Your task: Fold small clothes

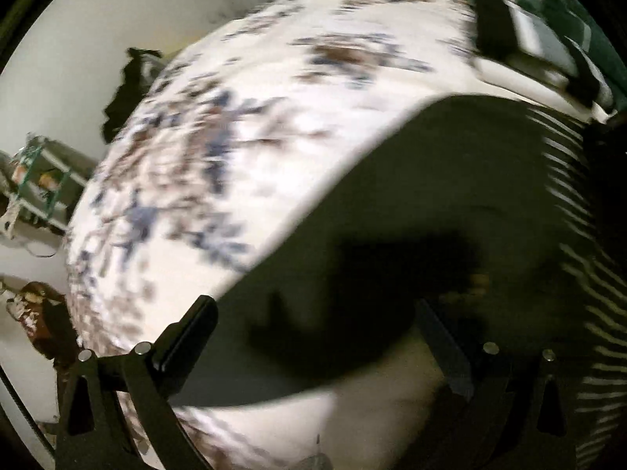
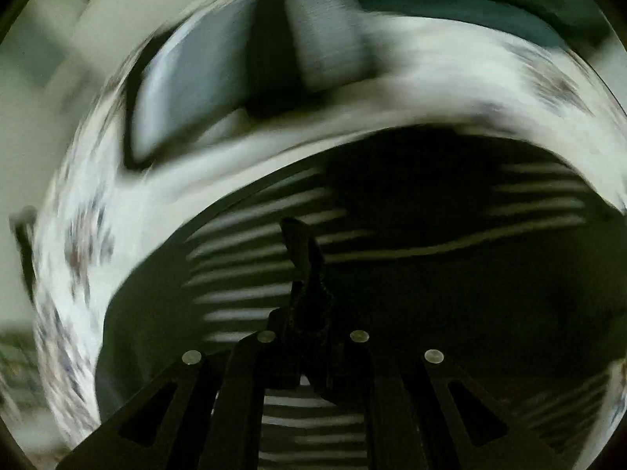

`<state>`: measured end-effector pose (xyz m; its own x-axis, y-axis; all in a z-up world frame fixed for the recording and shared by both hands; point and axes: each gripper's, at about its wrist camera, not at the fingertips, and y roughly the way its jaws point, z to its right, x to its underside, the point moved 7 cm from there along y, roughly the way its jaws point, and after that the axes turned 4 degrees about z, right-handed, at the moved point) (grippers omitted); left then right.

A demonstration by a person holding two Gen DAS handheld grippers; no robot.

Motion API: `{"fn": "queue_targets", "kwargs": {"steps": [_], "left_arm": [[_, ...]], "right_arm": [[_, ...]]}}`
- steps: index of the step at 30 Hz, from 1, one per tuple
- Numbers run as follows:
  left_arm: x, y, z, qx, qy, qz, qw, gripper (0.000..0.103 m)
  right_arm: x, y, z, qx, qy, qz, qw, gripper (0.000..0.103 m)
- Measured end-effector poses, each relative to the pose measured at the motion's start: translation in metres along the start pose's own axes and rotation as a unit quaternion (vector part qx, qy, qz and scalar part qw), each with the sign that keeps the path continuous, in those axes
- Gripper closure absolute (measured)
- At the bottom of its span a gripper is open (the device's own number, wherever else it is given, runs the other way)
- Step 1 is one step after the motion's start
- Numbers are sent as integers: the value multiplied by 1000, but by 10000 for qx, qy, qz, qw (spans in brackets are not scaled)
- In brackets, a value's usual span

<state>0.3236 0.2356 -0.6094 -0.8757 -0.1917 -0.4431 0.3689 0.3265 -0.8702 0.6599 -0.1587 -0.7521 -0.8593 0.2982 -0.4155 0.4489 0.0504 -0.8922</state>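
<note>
Surface, left wrist view: white bedspread [image 1: 219, 149] with blurred blue and brown floral print, filling most of the frame; pale walls behind it.
Background, left wrist view: green-framed shelf [image 1: 43, 180] at the left edge, a dark shape against the wall above it, too blurred to name.
Stack at far edge: folded grey and dark items [image 1: 525, 39] lying on the bedspread at upper right, with green fabric beyond them.
Garment, left wrist view: dark garment [image 1: 411, 203] spread over the bedspread on the right half, plain dark in the middle, pale stripes along its right side.
Left gripper [image 1: 313, 337]: fingers wide apart, one over the bedspread at the garment's edge, the other over the dark cloth; nothing between them.
Surface, right wrist view: same bedspread [image 2: 117, 211], heavily motion-blurred, curving around the garment.
Far items, right wrist view: grey and dark folded shapes [image 2: 219, 78] at the top, smeared by blur.
Garment, right wrist view: striped part [image 2: 250, 235] directly ahead and beneath the fingers, plain dark part to the right.
Right gripper [image 2: 307, 274]: fingers drawn together, pinching a raised fold of the dark garment that stands up between the tips.
</note>
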Motion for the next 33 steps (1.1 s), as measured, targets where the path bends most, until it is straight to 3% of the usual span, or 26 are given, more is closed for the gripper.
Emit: {"fn": "queue_targets", "kwargs": {"steps": [4,6,8,9,10,12,14,17,19,23,27,28,29,30,31,33], "left_arm": [[7,18,-54,-173,-291,-62,9994,0],[16,19,-71,-230,-464,-179,9985,0],[27,19,-90,-251,-684,-320,9968,0],[33,16,-103,-219,-846,-374,9955,0],[37,13,-111,-206,-947,-405,9945,0],[51,10,-134,-93,-1229,-556,9908,0],[67,7,-157,52,-1584,-745,9845,0],[91,8,-178,356,-2059,-983,9730,0],[110,14,-190,600,-2457,-1147,9607,0],[139,36,-194,913,-3049,-1501,9360,2],[131,48,-173,1382,-3221,-1350,9268,8],[124,49,-165,1477,-3187,-1241,9280,22],[114,50,-153,1482,-3004,-1138,9353,37],[108,51,-144,1427,-2807,-1139,9423,79],[100,52,-135,1361,-2574,-1142,9498,94],[79,42,-131,1251,-2495,-859,9564,95]], "right_arm": [[35,28,-91,267,-598,-67,9978,95],[55,42,-106,518,-738,-284,9955,94],[68,48,-111,343,-595,-522,9963,90],[72,42,-112,-20,-399,-646,9971,78],[75,35,-111,-371,-191,-756,9963,58],[83,6,-101,-1154,412,-879,9886,35],[99,-27,-80,-1287,663,-864,9857,34],[131,-60,-47,-975,749,-858,9887,30],[157,-78,-27,-706,816,-994,9892,29],[210,-77,2,-434,1193,-1458,9811,29],[251,-67,10,-289,1432,-1692,9747,29],[257,-66,8,-284,1423,-1722,9743,29],[260,-70,10,-269,1386,-1772,9740,29],[265,-68,5,-253,1324,-1806,9743,29],[269,-65,-2,-233,1243,-1816,9752,29],[272,-66,-10,-202,1113,-1803,9771,29]]}}
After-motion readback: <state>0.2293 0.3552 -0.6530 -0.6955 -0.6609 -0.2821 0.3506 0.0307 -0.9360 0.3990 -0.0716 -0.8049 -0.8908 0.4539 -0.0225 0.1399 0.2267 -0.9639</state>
